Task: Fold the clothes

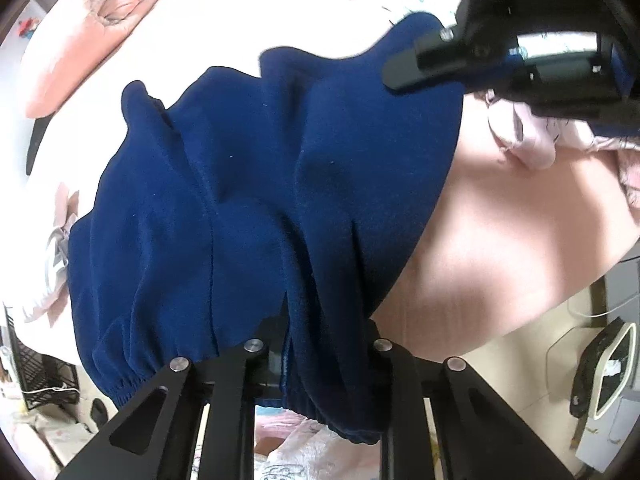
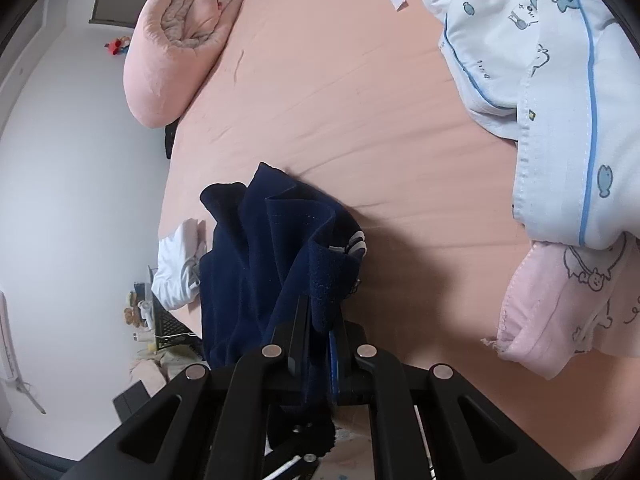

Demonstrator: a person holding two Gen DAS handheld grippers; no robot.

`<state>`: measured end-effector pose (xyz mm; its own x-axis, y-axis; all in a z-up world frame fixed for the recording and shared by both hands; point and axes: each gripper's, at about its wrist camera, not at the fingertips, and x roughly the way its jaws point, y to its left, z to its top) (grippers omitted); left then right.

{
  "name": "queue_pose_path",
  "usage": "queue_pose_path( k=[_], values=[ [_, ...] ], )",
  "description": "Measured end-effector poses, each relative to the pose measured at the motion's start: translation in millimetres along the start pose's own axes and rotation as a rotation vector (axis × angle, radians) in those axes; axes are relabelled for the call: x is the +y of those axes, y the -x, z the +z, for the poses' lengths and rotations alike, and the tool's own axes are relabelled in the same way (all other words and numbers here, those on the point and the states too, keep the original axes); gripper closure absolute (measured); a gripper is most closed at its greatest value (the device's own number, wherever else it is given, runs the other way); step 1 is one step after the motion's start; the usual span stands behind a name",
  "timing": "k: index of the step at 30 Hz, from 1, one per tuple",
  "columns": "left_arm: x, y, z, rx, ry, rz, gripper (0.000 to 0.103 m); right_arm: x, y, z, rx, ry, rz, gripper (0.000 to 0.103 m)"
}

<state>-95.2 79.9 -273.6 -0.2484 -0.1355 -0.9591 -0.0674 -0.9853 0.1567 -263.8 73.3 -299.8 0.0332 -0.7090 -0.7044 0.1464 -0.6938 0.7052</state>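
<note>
Both grippers hold the navy garment (image 1: 256, 200) lifted over the bed (image 2: 380, 100): the left gripper (image 1: 316, 344) and right gripper (image 2: 320, 320) have fingers closed on its cloth. I judge the next move is spreading it flat near the bed's edge.
</note>
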Motion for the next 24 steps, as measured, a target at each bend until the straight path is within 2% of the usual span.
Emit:
queue_pose_path(
  k=[17,24],
  values=[
    [26,36,-11,-0.040,0.132,-0.154,0.089,62,-9,-3,-0.042,0.104,-0.123,0.097],
    [43,48,-17,-0.052,0.205,-0.220,0.090,97,-16,-1,-0.043,0.130,-0.213,0.097]
  ],
)
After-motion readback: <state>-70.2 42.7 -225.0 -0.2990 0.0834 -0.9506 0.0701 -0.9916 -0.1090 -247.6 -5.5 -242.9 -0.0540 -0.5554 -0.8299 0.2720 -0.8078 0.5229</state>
